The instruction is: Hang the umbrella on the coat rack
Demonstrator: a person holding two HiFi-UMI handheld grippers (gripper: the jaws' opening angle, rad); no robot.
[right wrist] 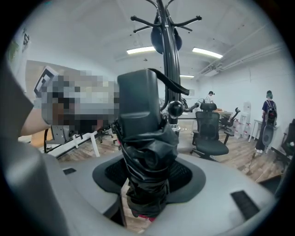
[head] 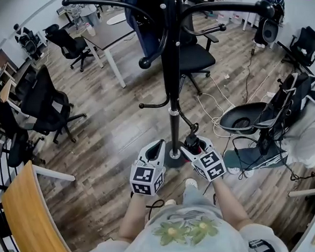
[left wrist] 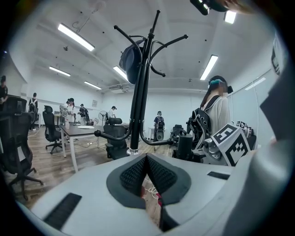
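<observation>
The black coat rack [head: 172,70] stands right in front of me, its curved hooks spreading out at the top. A folded black umbrella [right wrist: 145,152] stands upright between the pads of my right gripper [right wrist: 147,182], which is shut on it, with the boxy handle on top. In the head view the umbrella [head: 193,143] is just right of the pole, low down near the base. My left gripper [head: 158,145] hovers left of the pole. Its pads [left wrist: 159,173] meet at the tips with nothing between them. The rack's pole [left wrist: 138,92] rises just beyond them.
A dark bag [head: 149,20] hangs on an upper hook. Office chairs [head: 197,55] and a table [head: 107,36] stand behind the rack. A person with a backpack [head: 308,122] sits at the right, by a round seat [head: 244,117] and floor cables [head: 215,108]. A wooden panel [head: 27,216] is at the lower left.
</observation>
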